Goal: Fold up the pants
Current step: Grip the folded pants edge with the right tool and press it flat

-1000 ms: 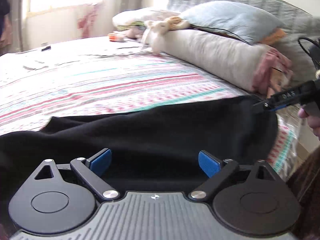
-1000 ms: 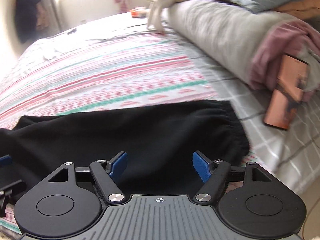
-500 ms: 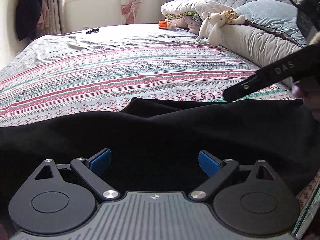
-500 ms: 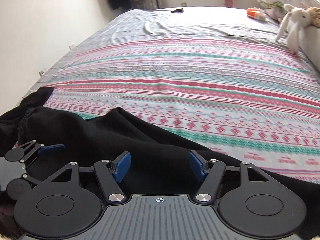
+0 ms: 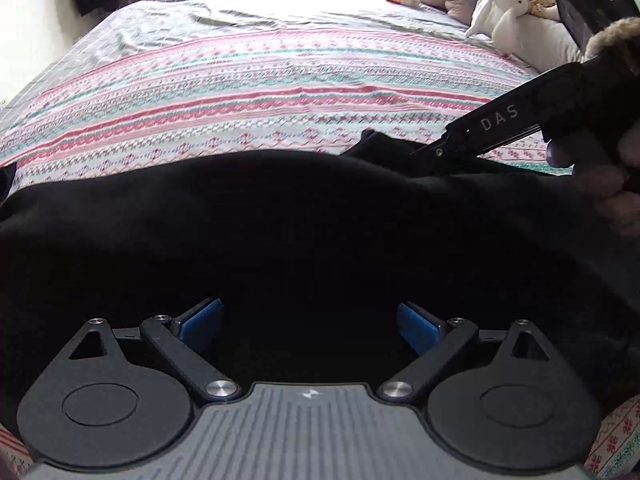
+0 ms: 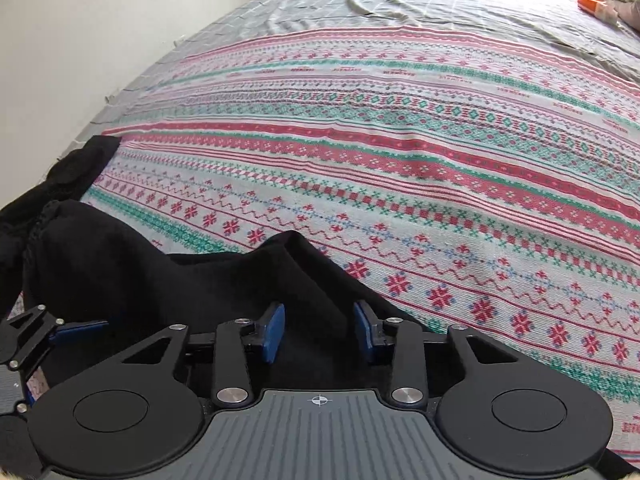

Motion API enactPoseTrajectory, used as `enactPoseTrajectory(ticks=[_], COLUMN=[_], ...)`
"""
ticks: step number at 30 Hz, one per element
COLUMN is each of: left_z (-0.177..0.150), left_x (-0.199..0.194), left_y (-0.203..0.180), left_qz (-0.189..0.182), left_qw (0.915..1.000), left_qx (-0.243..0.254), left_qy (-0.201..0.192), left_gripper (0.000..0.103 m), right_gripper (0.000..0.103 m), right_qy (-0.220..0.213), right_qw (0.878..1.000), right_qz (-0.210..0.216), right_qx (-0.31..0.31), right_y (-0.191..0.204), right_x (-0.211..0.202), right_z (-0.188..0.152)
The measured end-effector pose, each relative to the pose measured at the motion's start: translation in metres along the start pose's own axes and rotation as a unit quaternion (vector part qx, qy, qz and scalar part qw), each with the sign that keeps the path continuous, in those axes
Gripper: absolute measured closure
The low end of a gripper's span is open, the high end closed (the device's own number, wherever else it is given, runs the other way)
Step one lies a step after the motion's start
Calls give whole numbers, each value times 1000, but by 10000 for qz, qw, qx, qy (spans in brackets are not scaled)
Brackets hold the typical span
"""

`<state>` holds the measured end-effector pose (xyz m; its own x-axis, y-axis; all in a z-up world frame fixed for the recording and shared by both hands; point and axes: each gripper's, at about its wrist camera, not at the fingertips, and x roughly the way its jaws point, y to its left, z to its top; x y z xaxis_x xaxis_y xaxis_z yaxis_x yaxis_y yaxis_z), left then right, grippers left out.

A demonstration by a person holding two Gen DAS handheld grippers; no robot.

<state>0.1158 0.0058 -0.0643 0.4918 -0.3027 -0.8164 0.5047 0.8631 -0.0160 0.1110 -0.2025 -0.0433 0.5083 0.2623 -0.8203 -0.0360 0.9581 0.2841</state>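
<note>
Right wrist view: right gripper (image 6: 319,332) was closing on a pants (image 6: 224,280) fold — wider earlier; left gripper (image 5: 310,326) stayed open, empty.

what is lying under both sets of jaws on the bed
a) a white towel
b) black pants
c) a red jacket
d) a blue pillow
b: black pants spread across the striped bedspread fill the space in front of the left gripper, and a raised fold of the same dark cloth sits between the closing jaws of the right gripper.
</note>
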Motion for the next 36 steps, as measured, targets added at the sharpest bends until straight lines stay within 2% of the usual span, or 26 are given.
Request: enactPoseTrajectory(ticks=[5, 7, 8, 10, 12, 14, 16, 20, 21, 23, 28, 30, 32, 34, 35, 36], left_z=[-4, -5, -5, -3, -4, -4, 1, 4, 4, 5, 7, 7, 7, 4, 1, -2], left_x=[-4, -5, -6, -5, -5, -6, 1, -2, -3, -9, -34, -42, -43, -38, -34, -29], left_y=[2, 2, 3, 2, 3, 2, 0, 4, 6, 14, 50, 71, 90, 106, 112, 115], left_qz=[-6, -4, -7, -7, 4, 26, 40, 31, 62, 168, 516, 795, 1177, 1573, 1665, 1648], left_qw=[10000, 10000, 10000, 10000, 10000, 10000, 10000, 10000, 9999, 9996, 9938, 9886, 9828, 9778, 9777, 9798], left_qx=[-5, 2, 0, -9, -22, -12, 20, -42, -83, -189, -591, -754, -873, -948, -928, -879], left_qy=[-20, -18, -16, -3, 4, -2, 10, 63, 42, -96, -783, -1034, -1120, -1012, -882, -711], left_gripper=[0, 0, 0, 0, 0, 0, 0, 0, 0, 0, 0, 7, 9, 12, 16, 18], right_gripper=[72, 83, 92, 96, 101, 101, 101, 89, 77, 60, 59, 59, 59, 59, 71, 90], right_qy=[-104, -144, -155, -343, -716, -956, -797, -915, -895, -916, -900, -760, -569, -460, -445, -460], right_qw=[9998, 9996, 9995, 9979, 9957, 9942, 9946, 9894, 9899, 9902, 9915, 9932, 9947, 9956, 9962, 9965], right_qz=[-153, -109, -80, -214, -267, -340, -559, -985, -956, -916, -853, -806, -798, -762, -691, -611], right_qx=[-121, -197, -267, -503, -514, -364, -349, -541, -550, -523, -402, -345, -313, -279, -287, -346], right_y=[9, 12, 15, 25, 31, 29, 28, 37, 38, 39, 37, 35, 34, 35, 36, 39], right_x=[12, 12, 13, 9, -2, -8, 0, 0, -1, -4, -2, 7, 21, 32, 35, 37], right_z=[6, 8, 9, 11, 16, 24, 30, 27, 26, 26, 33, 36, 34, 31, 28, 26])
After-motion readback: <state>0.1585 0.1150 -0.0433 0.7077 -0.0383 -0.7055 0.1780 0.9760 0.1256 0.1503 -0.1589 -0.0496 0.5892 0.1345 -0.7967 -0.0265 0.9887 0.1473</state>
